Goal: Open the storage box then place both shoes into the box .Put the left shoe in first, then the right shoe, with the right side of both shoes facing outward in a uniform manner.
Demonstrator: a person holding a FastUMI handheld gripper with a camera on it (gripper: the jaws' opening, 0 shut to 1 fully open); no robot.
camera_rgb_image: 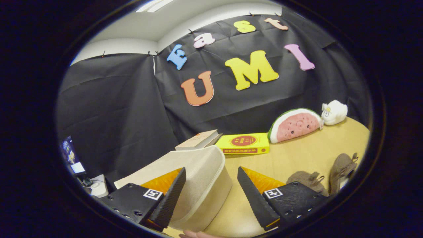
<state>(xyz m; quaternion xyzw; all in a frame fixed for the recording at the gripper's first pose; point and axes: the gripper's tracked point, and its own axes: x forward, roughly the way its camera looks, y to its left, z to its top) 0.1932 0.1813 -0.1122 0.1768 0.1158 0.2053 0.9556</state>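
Beige fabric storage box (201, 185) sits between my wide-open jaws, nothing gripped; two brown shoes (325, 177) right of gripper (211, 195) on worktop (297, 155).

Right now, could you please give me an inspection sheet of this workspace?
Surface: wooden table, bare in the middle.
Job's things: storage box, beige, lid closed, between the fingers; two brown shoes beside them, outside the box.
Clutter: two books, watermelon plush, white plush along the wall.
Gripper: fingers open, straddling the box's corner, not pressing.
Cables: nothing seen.
Surroundings: black cloth wall; a screen past the table.
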